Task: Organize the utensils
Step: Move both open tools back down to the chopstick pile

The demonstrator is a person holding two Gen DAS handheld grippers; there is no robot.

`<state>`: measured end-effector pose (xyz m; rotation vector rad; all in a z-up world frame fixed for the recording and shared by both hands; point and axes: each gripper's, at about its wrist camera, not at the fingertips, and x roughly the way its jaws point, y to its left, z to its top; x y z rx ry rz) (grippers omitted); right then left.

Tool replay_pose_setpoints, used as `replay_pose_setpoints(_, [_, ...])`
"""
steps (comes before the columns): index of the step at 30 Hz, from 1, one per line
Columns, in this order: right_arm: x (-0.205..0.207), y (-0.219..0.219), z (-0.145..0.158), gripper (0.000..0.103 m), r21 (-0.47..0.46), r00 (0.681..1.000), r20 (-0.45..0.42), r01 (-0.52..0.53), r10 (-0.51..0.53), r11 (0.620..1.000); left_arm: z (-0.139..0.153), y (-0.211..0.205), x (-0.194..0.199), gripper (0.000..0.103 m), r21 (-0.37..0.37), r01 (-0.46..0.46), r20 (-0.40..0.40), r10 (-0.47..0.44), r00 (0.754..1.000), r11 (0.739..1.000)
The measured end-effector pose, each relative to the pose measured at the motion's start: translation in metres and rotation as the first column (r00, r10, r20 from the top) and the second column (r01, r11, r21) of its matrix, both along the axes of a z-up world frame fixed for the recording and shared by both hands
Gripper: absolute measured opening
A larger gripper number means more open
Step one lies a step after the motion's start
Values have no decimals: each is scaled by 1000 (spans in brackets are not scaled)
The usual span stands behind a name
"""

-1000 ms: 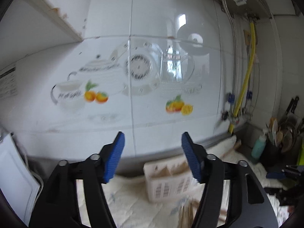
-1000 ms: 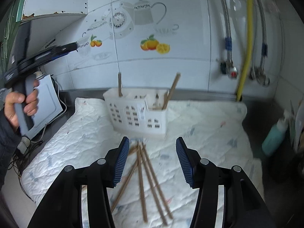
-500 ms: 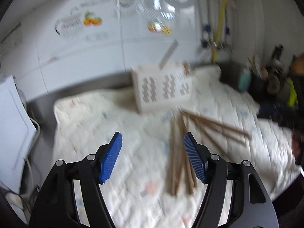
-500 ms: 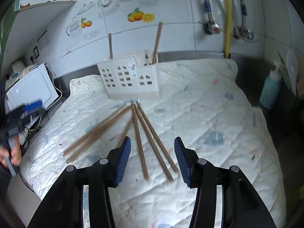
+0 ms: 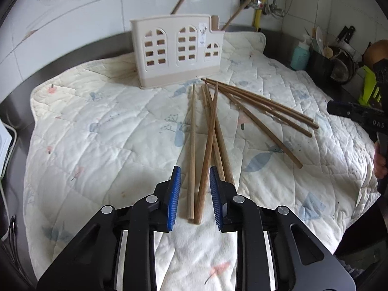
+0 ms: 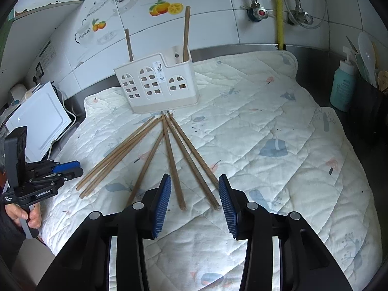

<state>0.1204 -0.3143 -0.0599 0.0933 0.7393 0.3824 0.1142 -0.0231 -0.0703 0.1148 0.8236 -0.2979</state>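
Several brown wooden chopsticks (image 5: 208,131) lie fanned on a quilted cloth (image 5: 97,133), also seen in the right wrist view (image 6: 169,150). A white plastic utensil holder (image 5: 177,51) stands behind them with two chopsticks upright in it; it shows in the right wrist view (image 6: 155,84). My left gripper (image 5: 194,194) is open, low over the cloth, its blue pads on either side of the near ends of two chopsticks. My right gripper (image 6: 194,203) is open and empty, above the near ends of three chopsticks.
A teal soap bottle (image 6: 343,87) and a dark utensil pot (image 5: 322,63) stand at the right edge. A white board (image 6: 38,123) leans at the left. A tiled wall with pipes (image 6: 278,12) rises behind the steel counter.
My left gripper swung down from facing the wall to the cloth and narrowed its jaws around two chopstick ends. My right gripper moved lower and closer to the chopsticks.
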Motion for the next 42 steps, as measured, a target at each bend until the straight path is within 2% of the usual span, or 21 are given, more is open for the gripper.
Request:
replay_pose_setpoints(3, [4,-3,-3,36,-2,1000,-8,3,-3,1000,-9,0,6,16,-17,0,-33,-1,999,1000])
replay_pose_setpoints(8, [8,-5,-6,35,-3,1000,-17,7,-7,1000,-13,11,13,16,-109,-20,-63,13,998,994])
replay_pose_setpoints(15, [12,-5,-7,34,-4,1000,-19,5,-5,1000,-11,20,16,16,-181,-38,-65,27,998,983])
replay_pose_setpoints(20, [15,-5,-9,34,-8,1000,-22,2,-2,1000,-18,20,20,16,-148,-55,-80,43,996,988])
replay_pose_setpoints(23, [15,-4,-9,34,-15,1000,-24,0,-1,1000,-20,20,20,15,-152,-52,-82,40,996,987])
replay_pose_setpoints(26, [18,-5,-12,29,-25,999,-32,3,-4,1000,-19,15,18,13,-137,-43,-76,33,997,990])
replay_pose_setpoints(29, [21,-7,-14,27,-33,999,-37,6,-8,999,-19,9,16,13,-90,-39,-60,34,998,995])
replay_pose_setpoints(31, [22,-7,-16,26,-37,999,-41,5,-6,999,-25,9,19,14,-64,-44,-85,39,996,997])
replay_pose_setpoints(42, [30,-1,-28,25,-102,999,-49,-18,13,995,-26,12,20,14,-94,-55,-77,48,996,994])
